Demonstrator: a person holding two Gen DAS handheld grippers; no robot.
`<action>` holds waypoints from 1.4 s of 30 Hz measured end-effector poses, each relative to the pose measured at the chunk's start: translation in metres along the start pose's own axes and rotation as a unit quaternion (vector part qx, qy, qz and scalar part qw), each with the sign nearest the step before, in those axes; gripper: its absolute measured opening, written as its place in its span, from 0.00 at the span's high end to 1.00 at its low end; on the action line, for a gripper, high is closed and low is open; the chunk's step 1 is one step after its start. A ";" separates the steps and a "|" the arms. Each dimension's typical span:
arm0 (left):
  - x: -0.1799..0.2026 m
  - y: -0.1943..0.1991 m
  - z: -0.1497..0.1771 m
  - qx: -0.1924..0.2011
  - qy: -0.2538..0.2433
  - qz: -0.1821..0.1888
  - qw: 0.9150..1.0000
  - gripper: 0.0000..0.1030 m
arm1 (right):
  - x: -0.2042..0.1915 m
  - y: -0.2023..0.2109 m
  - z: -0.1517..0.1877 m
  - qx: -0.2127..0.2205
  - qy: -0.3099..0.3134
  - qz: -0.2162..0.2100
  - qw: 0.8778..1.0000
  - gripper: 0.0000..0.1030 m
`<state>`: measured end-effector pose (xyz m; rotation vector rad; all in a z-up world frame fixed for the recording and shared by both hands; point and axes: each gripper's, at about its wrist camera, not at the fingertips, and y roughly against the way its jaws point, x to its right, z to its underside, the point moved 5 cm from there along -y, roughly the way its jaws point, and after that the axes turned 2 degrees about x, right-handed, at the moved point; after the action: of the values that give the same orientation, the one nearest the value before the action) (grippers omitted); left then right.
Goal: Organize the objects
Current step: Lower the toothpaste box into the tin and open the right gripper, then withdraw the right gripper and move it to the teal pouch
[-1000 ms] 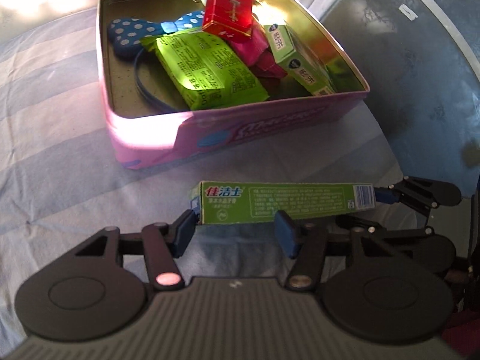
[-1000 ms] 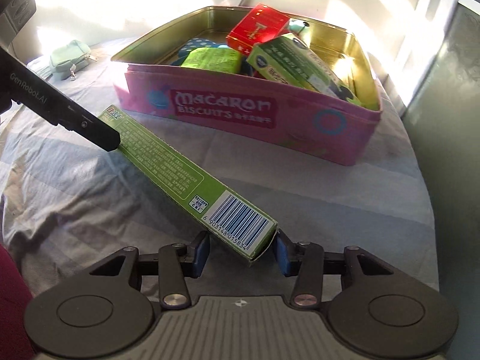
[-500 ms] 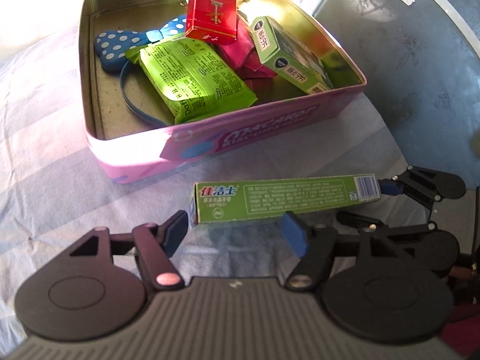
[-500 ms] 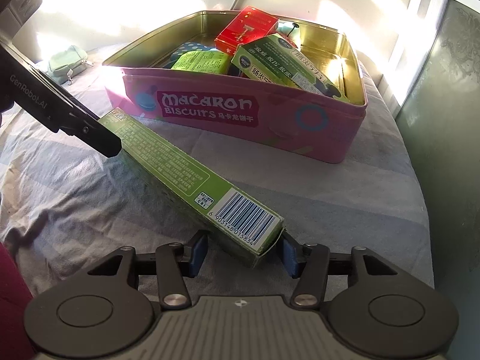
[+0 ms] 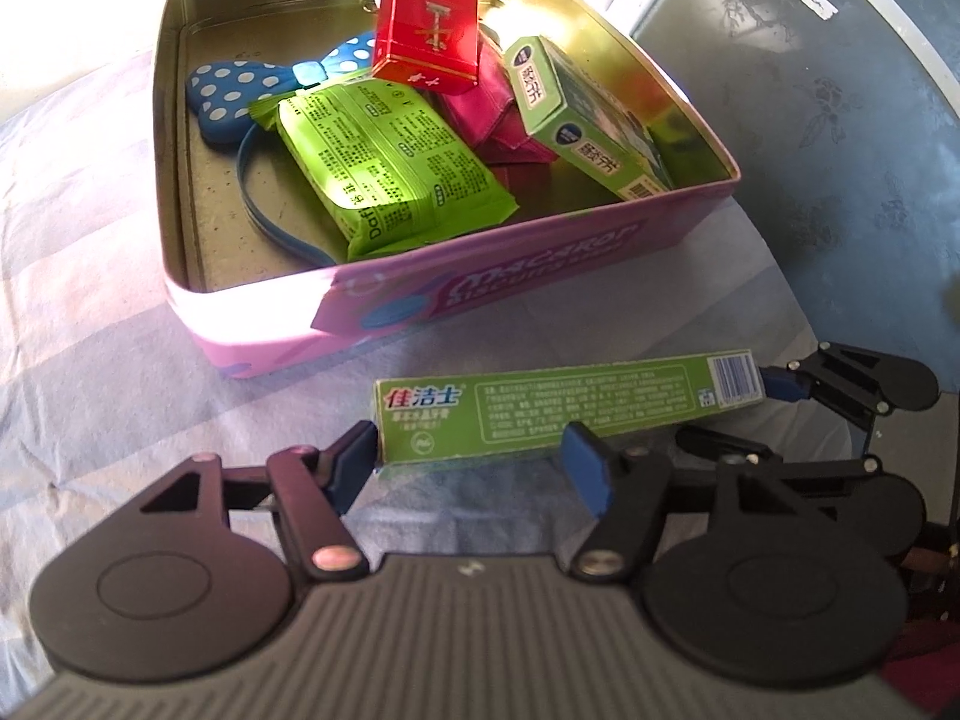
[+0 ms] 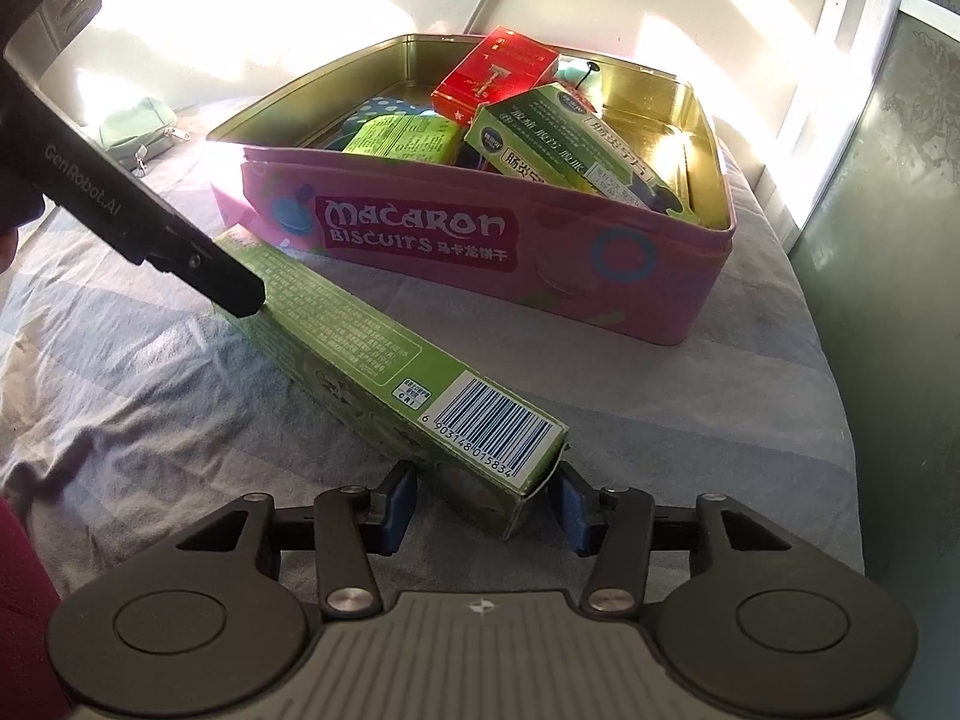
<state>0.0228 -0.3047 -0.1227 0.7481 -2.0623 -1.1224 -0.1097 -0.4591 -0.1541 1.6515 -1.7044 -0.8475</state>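
A long green toothpaste box [image 5: 564,405] lies on the striped cloth in front of a pink "Macaron Biscuits" tin [image 5: 480,300]. My left gripper [image 5: 474,468] is open, its fingers astride the box's logo end, the left pad touching that end. My right gripper [image 6: 483,510] is closed around the barcode end of the toothpaste box [image 6: 384,360]; it also shows in the left wrist view [image 5: 786,387]. The tin [image 6: 456,240] holds a red box [image 5: 429,36], a green packet [image 5: 384,168], a green-white box [image 5: 576,120], a pink pouch and a blue polka-dot headband [image 5: 240,96].
The cloth-covered table ends at the right, with a grey floor [image 5: 840,120] beyond. A pale green zip pouch [image 6: 141,132] lies on the cloth left of the tin. A white wall stands behind the tin.
The left gripper's fingers have opened wider around the box's logo end. Both cameras have moved closer to the tin. The right gripper still holds the barcode end.
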 end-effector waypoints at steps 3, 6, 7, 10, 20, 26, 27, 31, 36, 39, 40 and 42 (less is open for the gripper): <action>0.001 0.022 -0.009 0.025 -0.009 0.001 1.000 0.35 | 0.001 0.016 -0.010 0.020 0.000 -0.010 1.000 0.56; 0.000 0.049 -0.025 0.057 -0.004 0.001 0.998 0.35 | 0.001 0.034 -0.031 0.050 -0.004 -0.015 0.999 0.56; -0.001 0.057 -0.032 0.069 -0.004 0.001 0.998 0.35 | 0.001 0.040 -0.040 0.065 0.002 -0.011 0.998 0.56; -0.003 0.074 -0.057 0.106 -0.005 -0.006 0.994 0.35 | 0.004 0.048 -0.071 0.105 0.013 0.004 0.994 0.56; -0.048 0.060 -0.152 0.196 0.041 -0.053 0.978 0.35 | 0.035 -0.013 -0.170 0.178 0.027 0.043 0.983 0.57; -0.068 0.027 -0.193 0.189 0.059 -0.082 0.977 0.33 | 0.057 -0.056 -0.199 0.171 -0.039 0.052 0.983 0.58; -0.072 0.021 -0.195 0.181 0.064 -0.088 0.977 0.33 | 0.059 -0.062 -0.201 0.170 -0.045 0.055 0.983 0.58; -0.080 0.005 -0.192 0.155 0.076 -0.093 0.980 0.33 | 0.063 -0.065 -0.197 0.171 -0.062 0.064 0.981 0.48; -0.074 0.007 -0.174 0.145 0.061 -0.100 0.982 0.33 | 0.058 -0.052 -0.182 0.174 -0.081 0.057 0.980 0.48; -0.065 0.013 -0.159 0.140 0.053 -0.107 0.983 0.33 | 0.051 -0.042 -0.174 0.174 -0.090 0.051 0.979 0.48; -0.063 0.015 -0.153 0.137 0.050 -0.109 0.983 0.33 | 0.048 -0.038 -0.171 0.175 -0.093 0.049 0.979 0.48; -0.056 0.021 -0.140 0.135 0.043 -0.116 0.983 0.33 | 0.040 -0.027 -0.165 0.178 -0.098 0.043 0.978 0.48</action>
<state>0.1614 -0.3215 -0.0627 1.1752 -2.1172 -0.9195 0.0359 -0.5049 -0.0753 1.7504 -2.1509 -0.7120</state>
